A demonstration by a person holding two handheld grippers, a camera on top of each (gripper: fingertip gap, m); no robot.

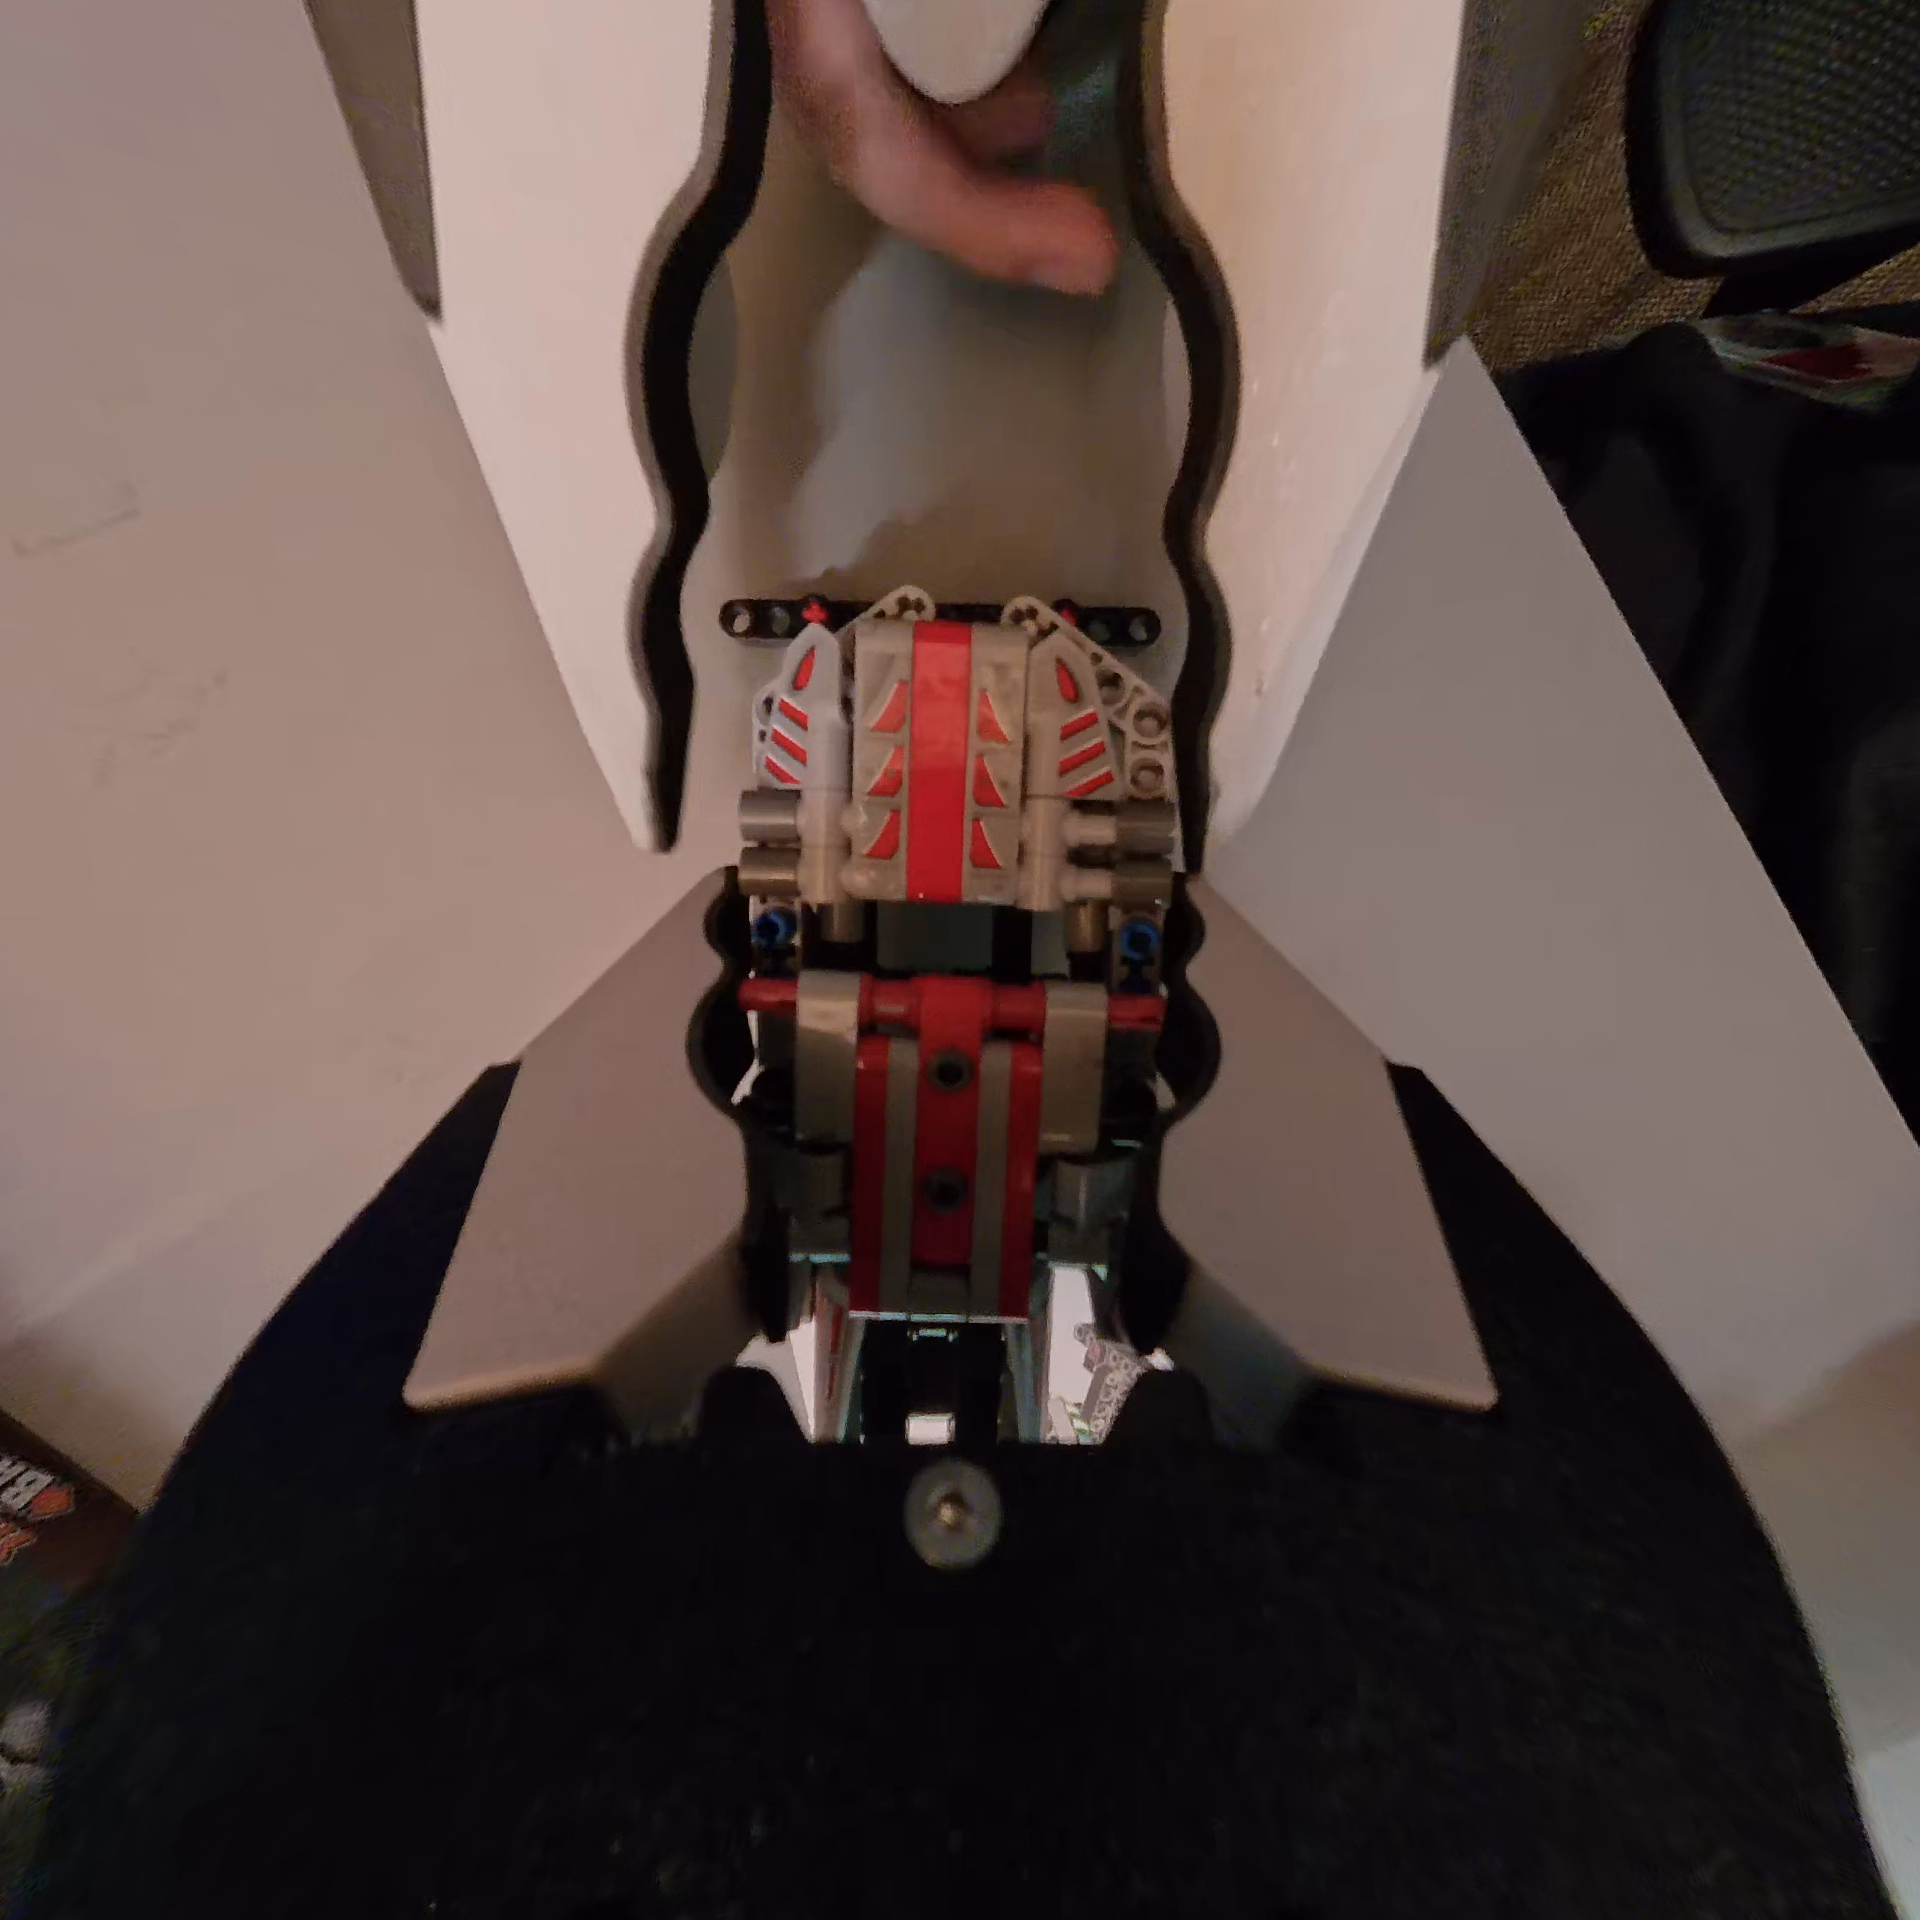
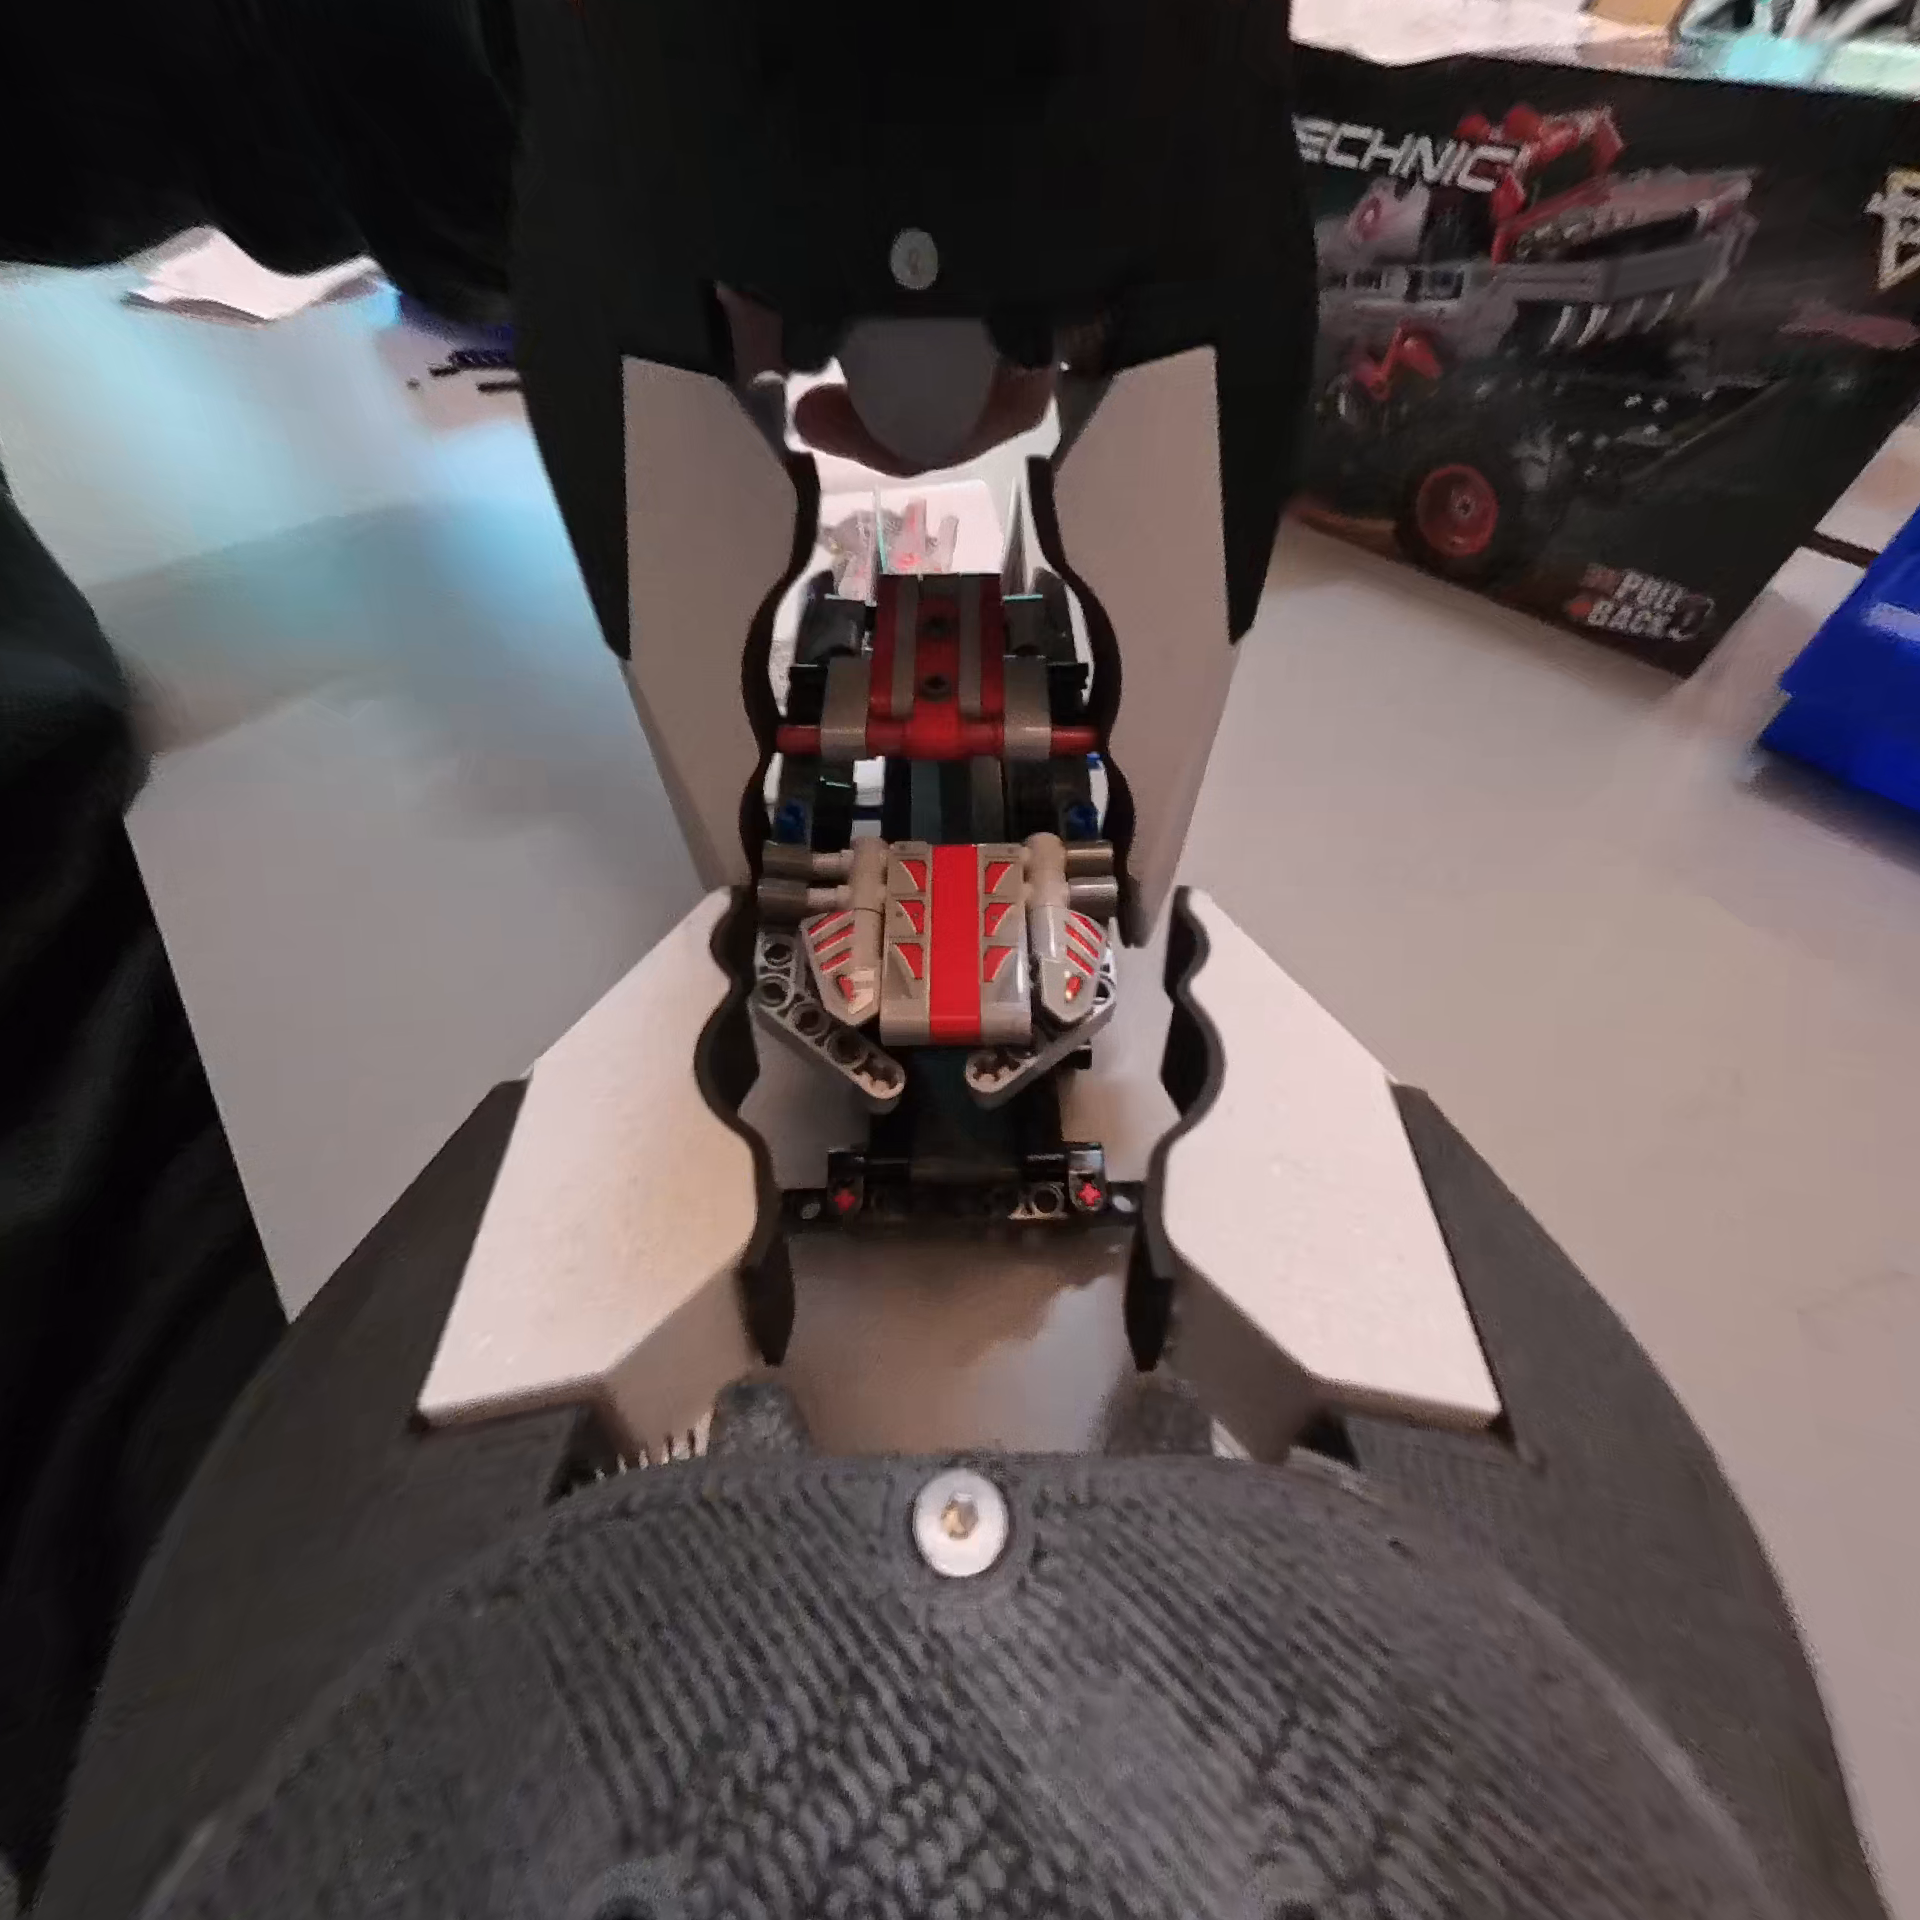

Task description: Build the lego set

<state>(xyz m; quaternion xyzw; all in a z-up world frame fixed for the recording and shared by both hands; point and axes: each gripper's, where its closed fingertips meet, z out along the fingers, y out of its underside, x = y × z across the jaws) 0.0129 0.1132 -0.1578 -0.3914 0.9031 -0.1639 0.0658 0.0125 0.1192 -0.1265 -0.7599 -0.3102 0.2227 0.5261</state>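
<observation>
Grip from both ends: the lego model (image 1: 940,935) hangs above the table (image 2: 1507,987), long axis running gripper to gripper — left hand-held gripper (image 1: 951,997) clamped on its rear, right hand-held gripper (image 2: 961,1039) around its front, apparently clamped.

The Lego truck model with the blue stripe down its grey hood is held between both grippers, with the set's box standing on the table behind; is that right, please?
Not quite: the stripe on the Lego truck model is red, not blue, as the right wrist view shows. The left gripper and right gripper do hold it, with the box behind on the table.
</observation>
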